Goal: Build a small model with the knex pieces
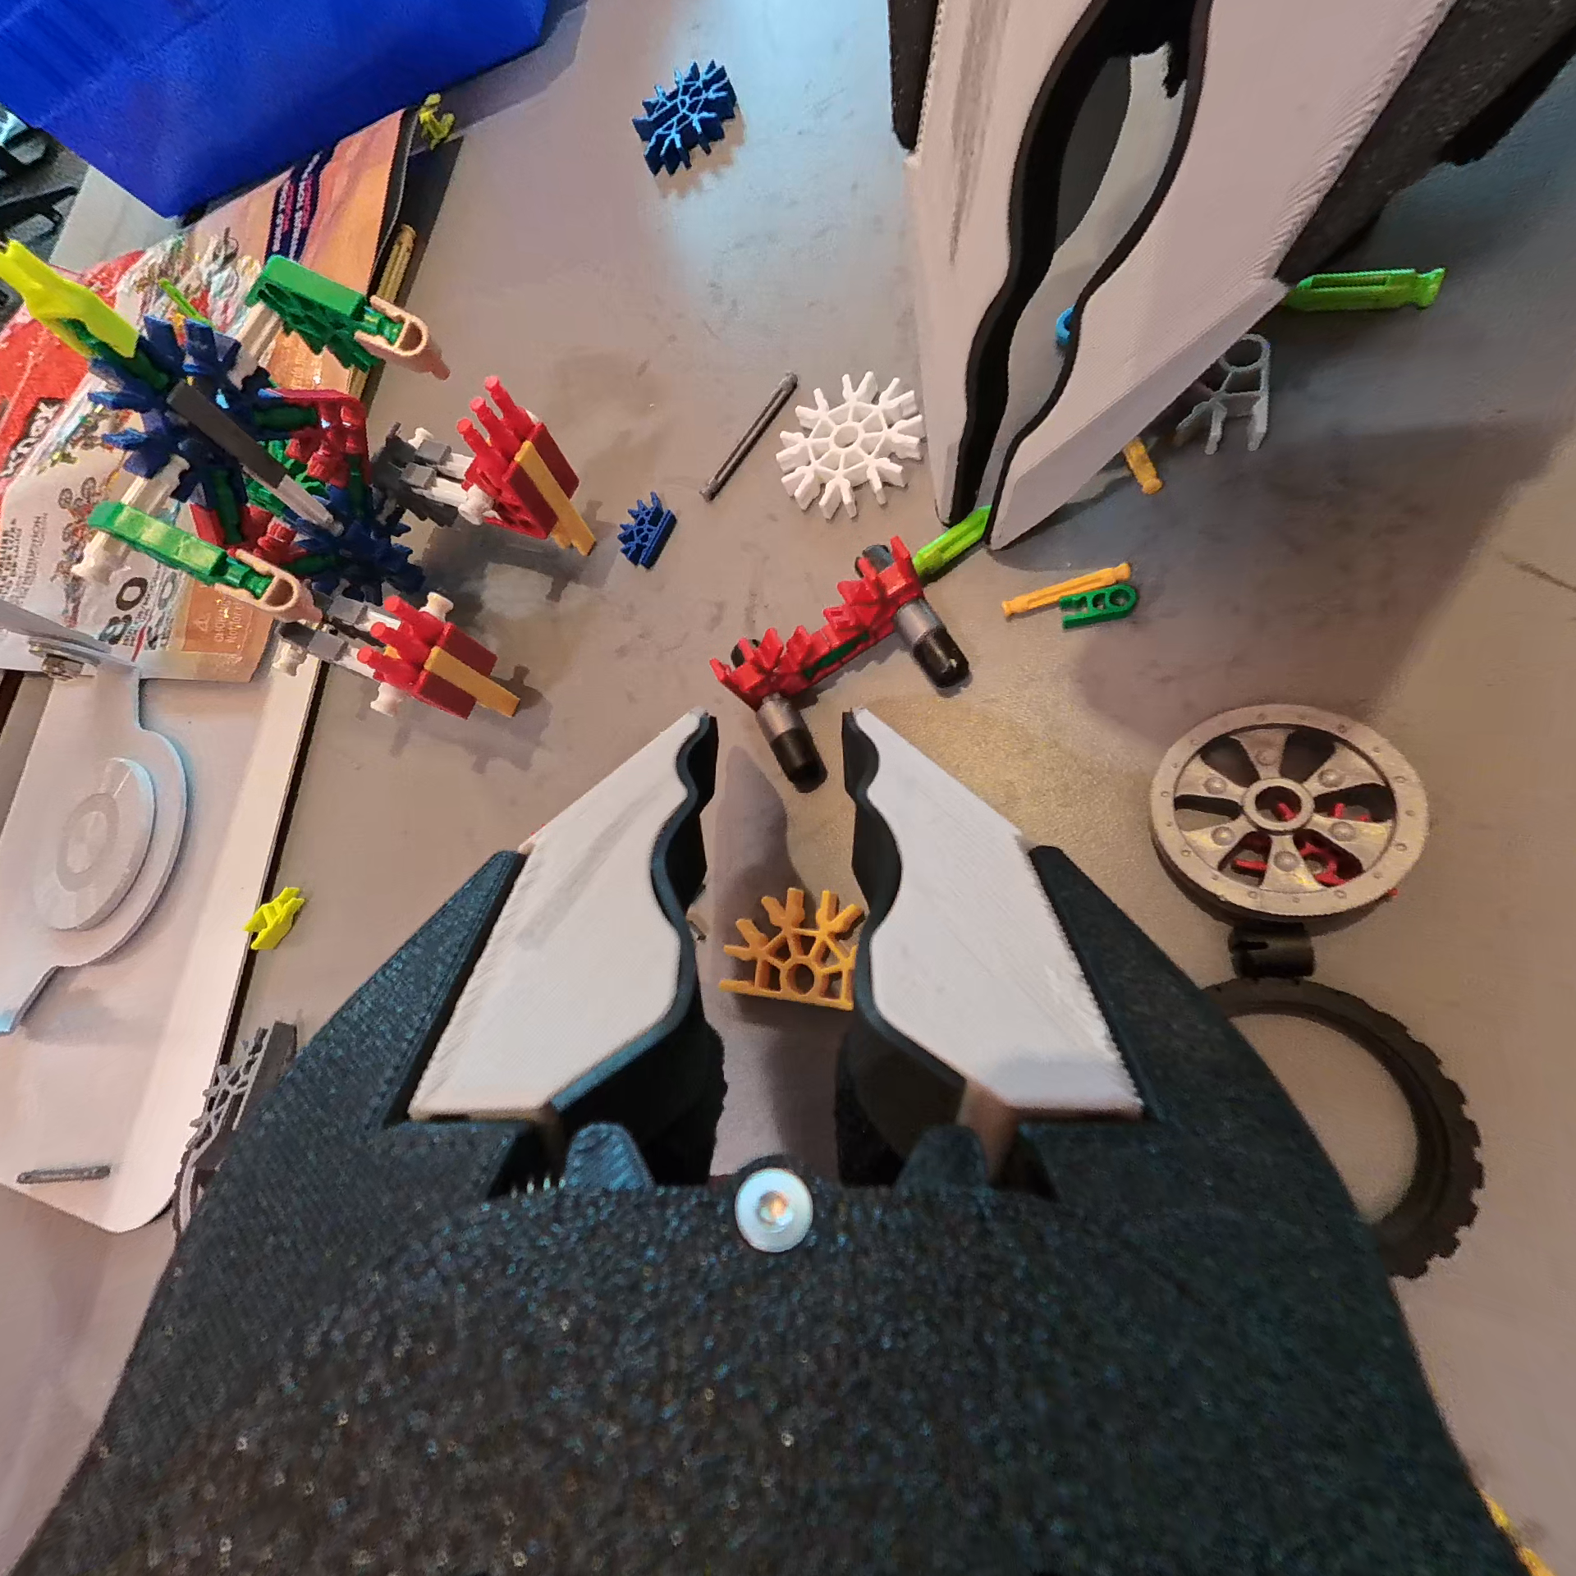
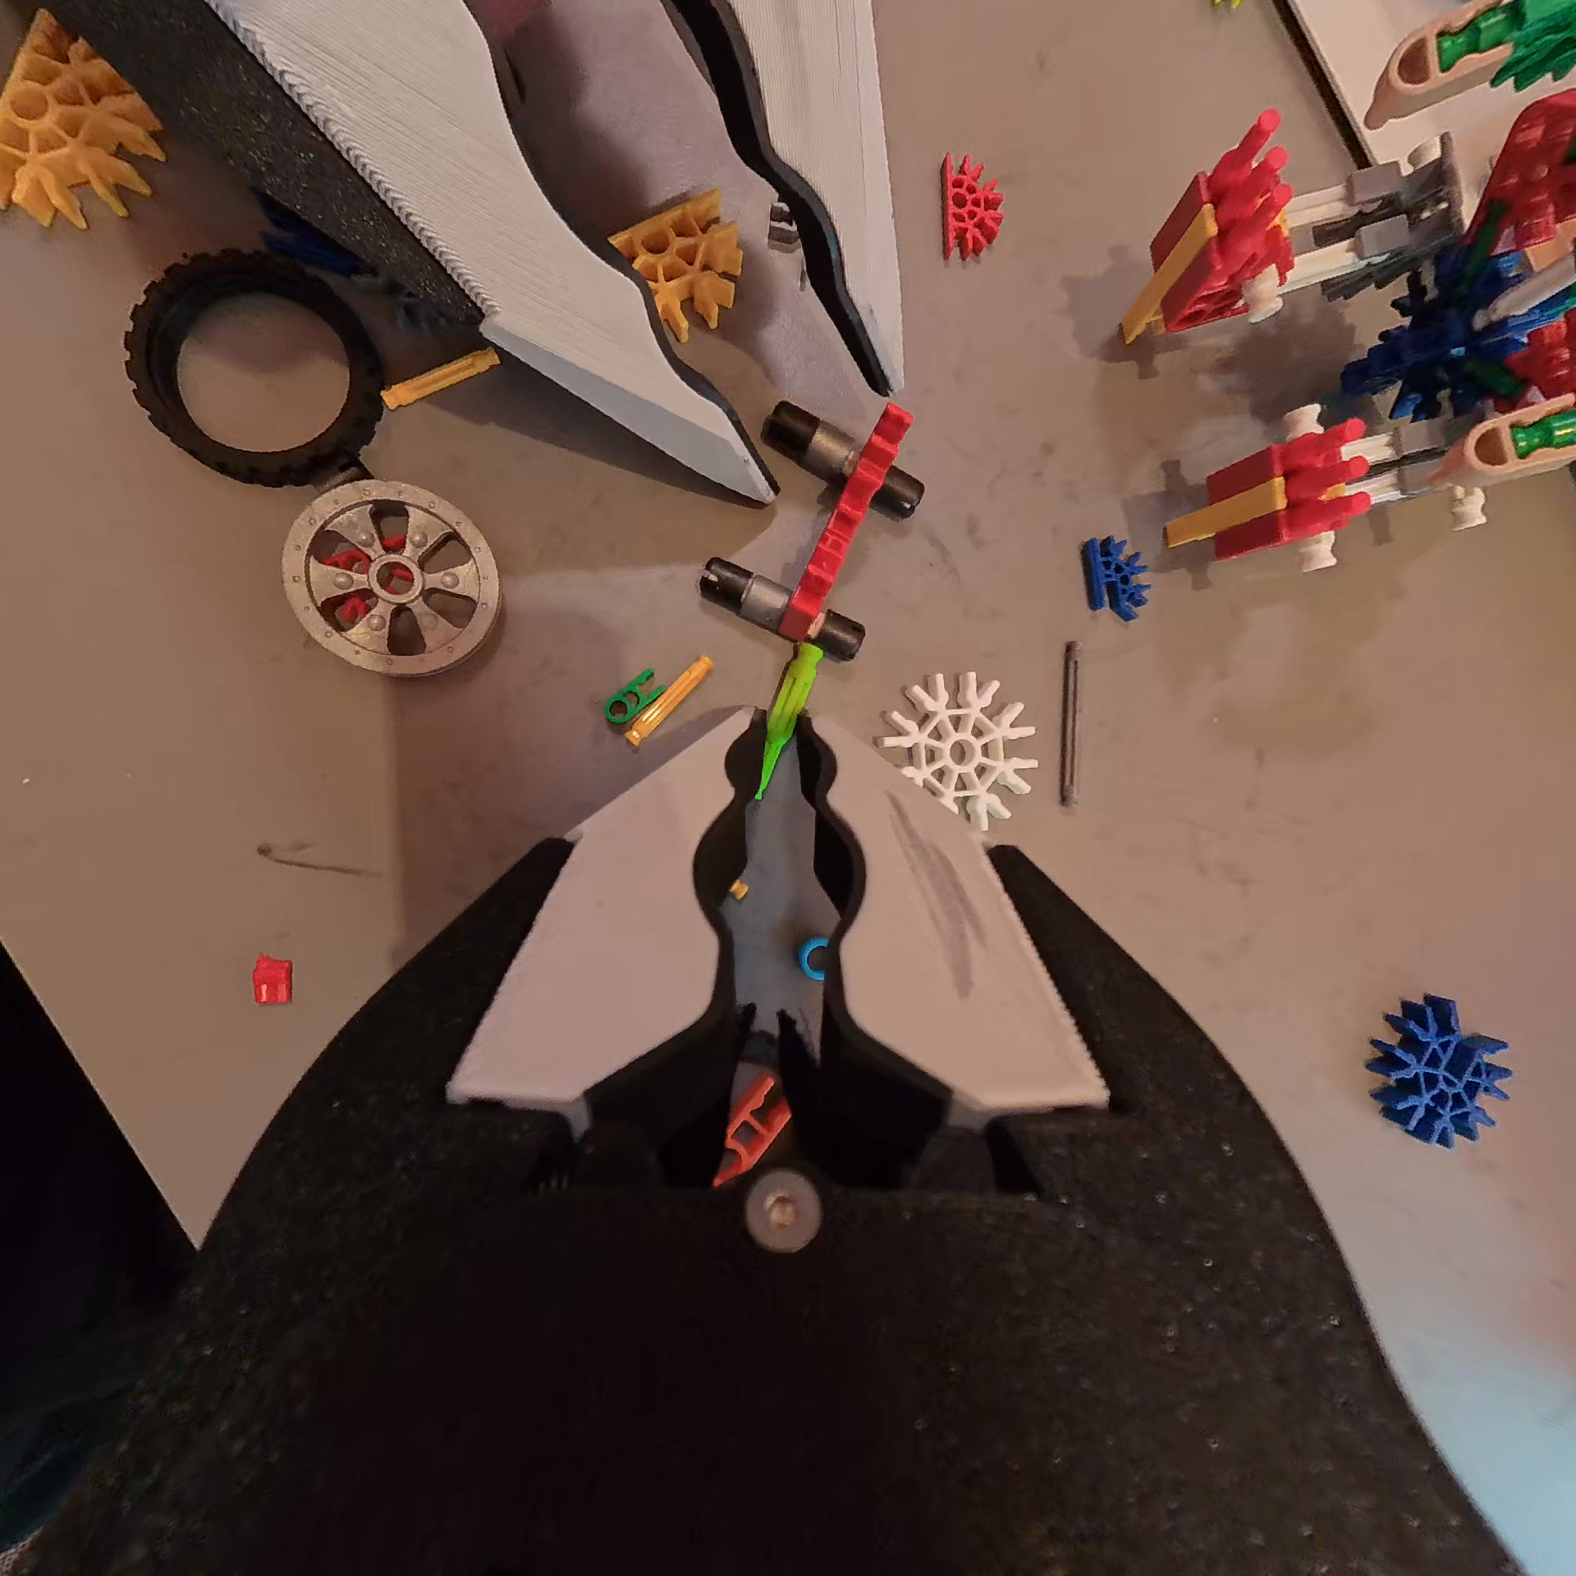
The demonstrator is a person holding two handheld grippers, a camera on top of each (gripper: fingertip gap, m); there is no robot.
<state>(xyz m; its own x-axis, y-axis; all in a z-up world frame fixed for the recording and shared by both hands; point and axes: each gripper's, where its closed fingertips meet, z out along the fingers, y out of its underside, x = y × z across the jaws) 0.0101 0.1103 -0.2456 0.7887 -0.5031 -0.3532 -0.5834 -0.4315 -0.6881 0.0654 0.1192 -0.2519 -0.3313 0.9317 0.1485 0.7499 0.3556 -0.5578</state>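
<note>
Pinching a lime-green rod [image 2: 786,721] between its pale ribbed fingertips, the right gripper [image 2: 780,725] has its jaws nearly together; the rod's far end plugs into a red toothed connector strip [image 2: 844,529] lying on the matte grey table [image 2: 1194,853]. Two grey-and-black cylinders [image 2: 772,597] cross the strip. The left gripper [image 1: 778,725] hovers with its jaws narrowly parted and nothing between them, the tips just short of the nearer cylinder [image 1: 789,738].

Loose parts counted in the right wrist view: one white snowflake connector [image 2: 959,750], two blue connectors (large [image 2: 1437,1070], small [image 2: 1113,576]), one thin dark rod [image 2: 1069,721], one silver spoked wheel hub [image 2: 391,578] and one knobbly black tyre [image 2: 254,367].

Only the left wrist view shows:
- a printed cardboard sheet [image 1: 51,358] under the multicoloured spiky model [image 1: 256,478]
- a blue bin [image 1: 213,77] at far left
- a grey connector [image 1: 1232,401] beyond the right gripper

Only the right wrist view shows:
- a small red block [image 2: 273,978] at near left
- an orange piece [image 2: 755,1126] beneath that gripper's body
- a red fan connector [image 2: 970,207] at the far side

A yellow fan connector [image 1: 797,951] lies between the left fingers.
</note>
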